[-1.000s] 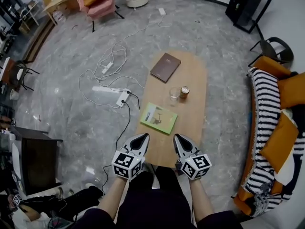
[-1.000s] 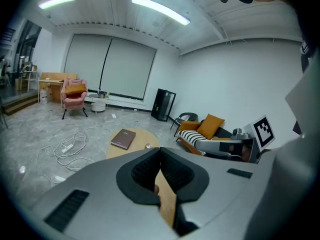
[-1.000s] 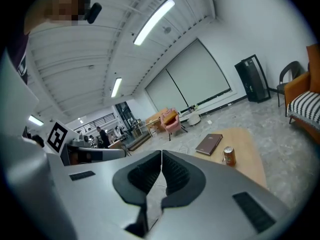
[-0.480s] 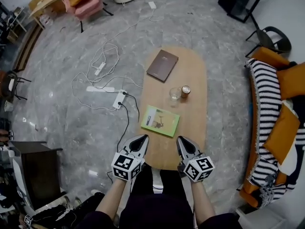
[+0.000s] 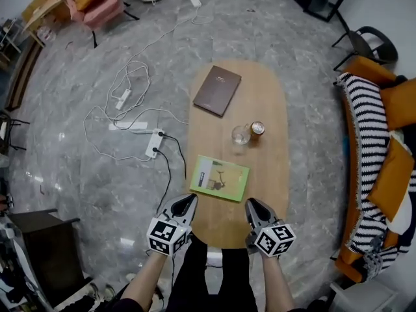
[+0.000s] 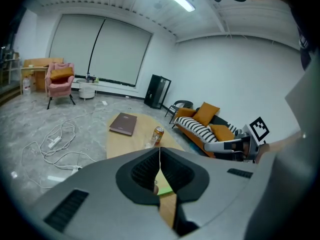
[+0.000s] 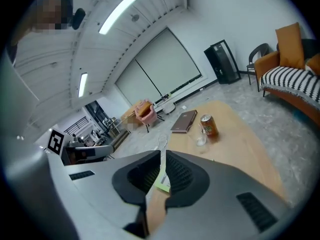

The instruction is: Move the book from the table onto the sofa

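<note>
Two books lie on the oval wooden table [image 5: 273, 174]: a brown one [image 5: 218, 90] at the far end and a thin green one [image 5: 220, 177] near me. My left gripper [image 5: 188, 200] hovers shut and empty at the table's near left edge, just short of the green book. My right gripper [image 5: 253, 205] is also shut and empty over the near right end. The left gripper view shows the brown book [image 6: 123, 123] beyond its shut jaws. In the right gripper view the green book [image 7: 162, 185] shows just past the jaw tips.
A glass [image 5: 240, 135] and a drink can [image 5: 257, 129] stand mid-table between the books. An orange sofa [image 5: 364, 155] with a striped blanket and orange cushions runs along the right. Cables and a power strip [image 5: 155, 143] lie on the floor at left. A black chair [image 5: 370, 44] stands far right.
Both grippers have sunk toward the near end of the table and stayed shut. The books, glass and can have not moved on the table.
</note>
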Tool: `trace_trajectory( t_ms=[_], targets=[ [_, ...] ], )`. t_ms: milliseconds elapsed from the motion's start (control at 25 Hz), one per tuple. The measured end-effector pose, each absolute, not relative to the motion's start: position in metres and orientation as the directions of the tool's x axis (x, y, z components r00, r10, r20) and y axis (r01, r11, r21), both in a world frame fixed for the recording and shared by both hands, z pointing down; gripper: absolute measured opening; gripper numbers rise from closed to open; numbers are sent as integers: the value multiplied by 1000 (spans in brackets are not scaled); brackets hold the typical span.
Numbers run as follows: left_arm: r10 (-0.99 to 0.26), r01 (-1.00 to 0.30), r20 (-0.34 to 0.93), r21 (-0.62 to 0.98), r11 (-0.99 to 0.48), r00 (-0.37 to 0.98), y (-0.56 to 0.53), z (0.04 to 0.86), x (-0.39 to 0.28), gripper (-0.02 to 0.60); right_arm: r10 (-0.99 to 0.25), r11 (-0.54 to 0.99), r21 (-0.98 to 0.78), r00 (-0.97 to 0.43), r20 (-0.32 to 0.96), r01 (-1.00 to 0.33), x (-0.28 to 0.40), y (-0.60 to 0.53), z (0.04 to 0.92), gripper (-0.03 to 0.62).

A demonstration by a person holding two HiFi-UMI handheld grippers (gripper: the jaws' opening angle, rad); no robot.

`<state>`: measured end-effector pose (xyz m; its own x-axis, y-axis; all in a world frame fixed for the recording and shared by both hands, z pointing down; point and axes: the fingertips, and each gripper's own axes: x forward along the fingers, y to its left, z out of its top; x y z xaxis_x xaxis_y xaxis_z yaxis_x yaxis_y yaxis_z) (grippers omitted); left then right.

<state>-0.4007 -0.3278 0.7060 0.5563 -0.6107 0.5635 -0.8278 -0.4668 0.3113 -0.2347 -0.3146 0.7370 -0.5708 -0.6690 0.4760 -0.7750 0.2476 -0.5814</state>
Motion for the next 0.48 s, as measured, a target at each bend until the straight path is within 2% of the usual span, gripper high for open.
trace_trajectory(
  t_ms=[160, 280, 400, 480],
  targets=[
    [-585, -815, 570, 350, -462, 577, -343, 754, -412, 17, -637, 199, -608, -573, 515, -768, -236, -323, 790, 33],
    [-561, -812, 589, 376, -447, 582, -351, 793, -422, 21, -612, 152, -630, -573, 545, -762, -238, -327, 828, 87],
    [-520, -801, 611, 408, -439, 597, -357, 834, -429, 95, -598, 107, -629, -556, 577, -770, -238, -332, 864, 112],
    [-502, -798, 623, 419, -433, 600, -364, 859, -435, 112, -590, 81, -624, -542, 599, -777, -237, -336, 887, 125]
  ],
)
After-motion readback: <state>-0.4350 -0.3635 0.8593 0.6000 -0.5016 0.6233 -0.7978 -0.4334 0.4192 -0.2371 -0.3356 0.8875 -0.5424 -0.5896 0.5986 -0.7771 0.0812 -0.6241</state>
